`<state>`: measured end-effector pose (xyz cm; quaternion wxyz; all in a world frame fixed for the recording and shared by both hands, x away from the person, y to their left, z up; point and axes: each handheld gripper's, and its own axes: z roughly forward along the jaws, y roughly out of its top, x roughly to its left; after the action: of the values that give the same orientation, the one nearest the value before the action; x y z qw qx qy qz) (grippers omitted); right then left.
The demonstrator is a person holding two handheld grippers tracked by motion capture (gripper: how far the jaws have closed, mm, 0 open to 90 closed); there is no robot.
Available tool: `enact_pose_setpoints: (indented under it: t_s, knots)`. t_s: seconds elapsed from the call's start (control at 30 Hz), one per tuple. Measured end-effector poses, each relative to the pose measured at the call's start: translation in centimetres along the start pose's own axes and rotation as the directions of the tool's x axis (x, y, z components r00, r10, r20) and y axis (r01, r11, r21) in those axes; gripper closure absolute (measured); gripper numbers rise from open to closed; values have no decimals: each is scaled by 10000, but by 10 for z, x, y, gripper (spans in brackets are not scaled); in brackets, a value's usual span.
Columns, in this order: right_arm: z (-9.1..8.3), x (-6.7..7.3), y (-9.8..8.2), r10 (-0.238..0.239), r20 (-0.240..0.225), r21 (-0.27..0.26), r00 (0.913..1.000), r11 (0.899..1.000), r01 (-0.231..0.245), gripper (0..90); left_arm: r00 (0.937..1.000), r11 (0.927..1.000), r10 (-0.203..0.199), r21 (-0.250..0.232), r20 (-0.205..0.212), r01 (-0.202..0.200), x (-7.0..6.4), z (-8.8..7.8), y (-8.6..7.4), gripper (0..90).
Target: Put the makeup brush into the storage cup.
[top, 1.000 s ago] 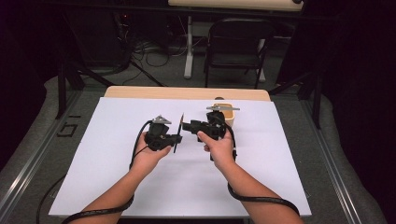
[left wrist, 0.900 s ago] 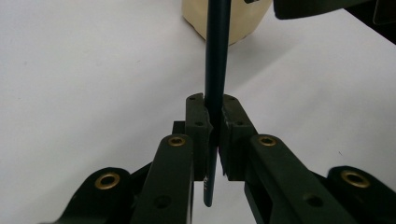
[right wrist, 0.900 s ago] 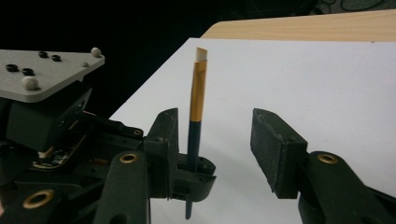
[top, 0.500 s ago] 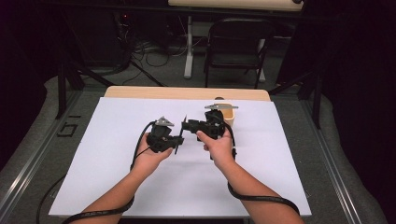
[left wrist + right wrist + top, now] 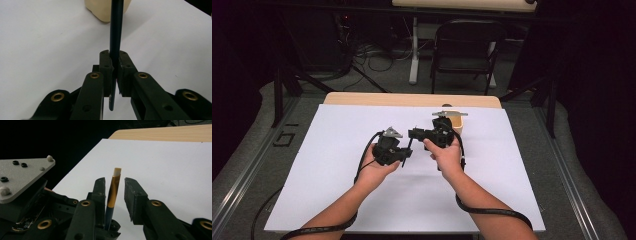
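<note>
A thin dark blue stick [image 5: 116, 30] with a gold ferrule and a pale tip [image 5: 113, 192], like a pencil or brush, stands clamped in my left gripper [image 5: 114, 56], which is shut on its lower shaft. My right gripper [image 5: 116, 182] faces the left gripper [image 5: 404, 150] over the middle of the white sheet. The right gripper's jaws have just been closing around the stick's ferrule end. A gap remains beside the right jaw, so the pads are not pressing on it. In the high view the right gripper [image 5: 414, 134] meets the left one tip to tip.
A cream container [image 5: 107, 10] stands on the sheet just beyond the stick, behind the right hand [image 5: 457, 127] in the high view. The white sheet [image 5: 337, 175] covers a wooden table [image 5: 412, 99]. A chair [image 5: 464, 45] and cables lie beyond the table's far edge.
The left gripper has edged slightly right, toward the right gripper. The right hand has kept its place.
</note>
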<state>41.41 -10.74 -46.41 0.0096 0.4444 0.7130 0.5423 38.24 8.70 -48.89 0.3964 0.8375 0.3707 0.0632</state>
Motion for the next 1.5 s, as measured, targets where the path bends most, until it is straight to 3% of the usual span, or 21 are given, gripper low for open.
enact_pose_setpoints:
  t_s: [0.5, 1.5]
  knots:
    - [-1, -1, -1, 4, -54, 71, 10000, 10000, -3, 818, 10000, 9999, 64, 86, 58, -64, -3, 3, 1, 842]
    - [0, 2, 2, 2, -259, 59, 9997, 10000, -1, 838, 9998, 9999, -82, -114, 179, 84, -2, 3, 1, 834]
